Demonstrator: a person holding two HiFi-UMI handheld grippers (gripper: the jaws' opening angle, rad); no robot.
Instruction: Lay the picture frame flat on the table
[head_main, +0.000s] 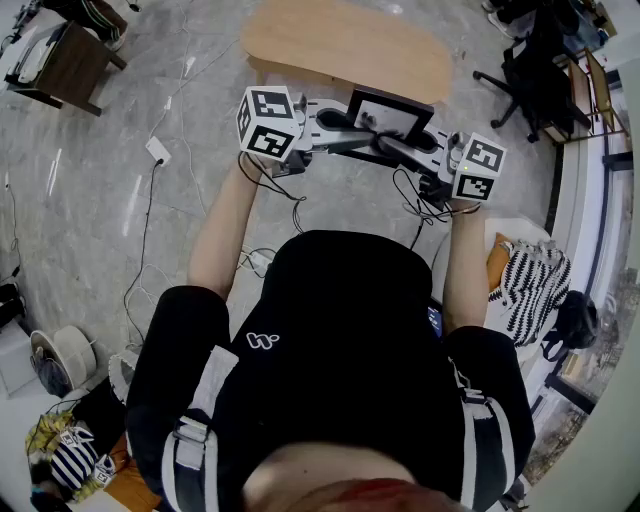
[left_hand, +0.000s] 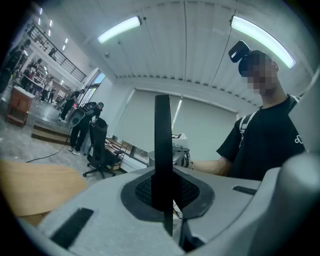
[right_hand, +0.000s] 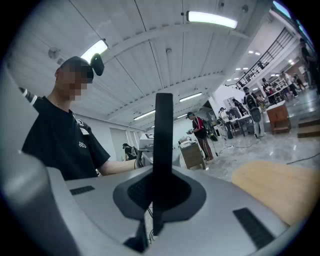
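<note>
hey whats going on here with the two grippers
A person is holding a black picture frame with both grippers. The left gripper is clamped on one side edge and the right gripper on the other. The frame is held upright by the near edge of the light wooden table, not yet lying flat on it.

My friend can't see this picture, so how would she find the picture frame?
Find the light wooden table at the top of the head view. Just below it, the left gripper and right gripper point at each other. The picture frame is the black-rimmed rectangle clamped between them, the only thing both hold.
</note>
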